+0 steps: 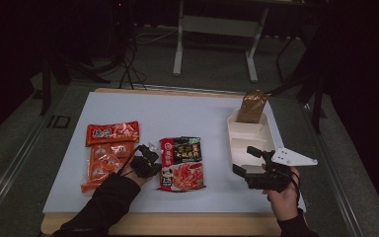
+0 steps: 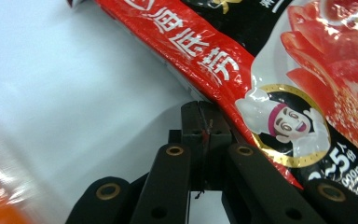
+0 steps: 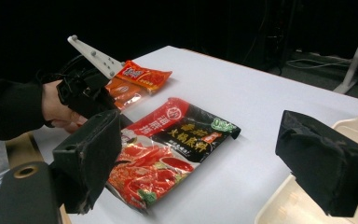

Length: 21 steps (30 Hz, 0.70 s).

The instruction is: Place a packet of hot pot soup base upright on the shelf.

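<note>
A person sits at a table covered by a pale blue mat [image 1: 177,113], a handheld two-jaw gripper in each hand. The left gripper [image 2: 204,122] has its black jaws pressed together, tips at the left edge of a glossy red-and-black soup-base pouch with a cartoon chef printed on it [image 1: 181,164]. Whether the tips pinch the pouch's rim or merely touch it, I cannot tell; the pouch lies flat on the mat, near its middle.

The right gripper [image 3: 223,163] hovers with jaws spread wide and empty, beside a white compartmented plastic tray [image 1: 249,140] at the mat's right side. A brown paper-like packet [image 1: 251,106] stands in the tray's far compartment. Two orange snack packets [image 1: 109,148] lie left of the pouch.

The work looks early: one packet sits in the tray, the pouch seems next, and the orange packets remain untouched.

The room beyond is dark, print on the packets is hard to read, and the tray's near end is partly hidden behind the right gripper.
</note>
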Each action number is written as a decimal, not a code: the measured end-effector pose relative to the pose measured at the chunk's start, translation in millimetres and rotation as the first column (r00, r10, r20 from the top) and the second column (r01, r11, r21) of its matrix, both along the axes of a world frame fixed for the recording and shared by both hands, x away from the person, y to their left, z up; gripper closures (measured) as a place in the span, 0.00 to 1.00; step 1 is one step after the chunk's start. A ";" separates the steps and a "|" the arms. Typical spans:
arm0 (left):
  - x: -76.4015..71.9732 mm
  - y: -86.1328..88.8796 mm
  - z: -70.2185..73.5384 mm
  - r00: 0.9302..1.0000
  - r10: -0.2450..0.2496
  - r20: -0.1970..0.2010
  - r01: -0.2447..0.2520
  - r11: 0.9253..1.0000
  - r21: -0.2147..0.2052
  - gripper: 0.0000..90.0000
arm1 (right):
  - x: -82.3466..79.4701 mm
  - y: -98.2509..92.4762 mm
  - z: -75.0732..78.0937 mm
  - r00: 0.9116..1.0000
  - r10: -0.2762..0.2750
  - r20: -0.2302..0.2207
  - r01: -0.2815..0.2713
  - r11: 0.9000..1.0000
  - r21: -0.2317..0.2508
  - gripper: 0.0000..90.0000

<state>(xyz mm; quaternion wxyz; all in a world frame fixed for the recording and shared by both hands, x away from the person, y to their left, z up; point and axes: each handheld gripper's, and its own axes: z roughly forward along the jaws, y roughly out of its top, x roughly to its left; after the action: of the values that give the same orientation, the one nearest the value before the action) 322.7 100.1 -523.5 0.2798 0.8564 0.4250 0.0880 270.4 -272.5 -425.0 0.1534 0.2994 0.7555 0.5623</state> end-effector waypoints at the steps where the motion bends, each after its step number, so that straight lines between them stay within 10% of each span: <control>1: 0.1 -1.0 0.3 1.000 -0.003 0.000 0.003 1.000 -0.003 1.00 | -0.1 0.1 0.0 1.000 -0.002 0.002 0.002 1.000 -0.003 0.16; 21: 8.9 -20.2 0.3 0.999 -0.048 -0.011 0.048 0.999 -0.017 1.00 | -0.9 0.7 0.1 1.000 0.006 0.005 -0.006 1.000 -0.001 0.16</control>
<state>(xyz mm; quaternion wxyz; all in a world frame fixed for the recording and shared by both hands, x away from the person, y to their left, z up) 331.6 79.9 -523.3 0.2867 0.8644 0.4067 0.0727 269.6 -271.8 -424.8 0.1539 0.2957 0.7563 0.5630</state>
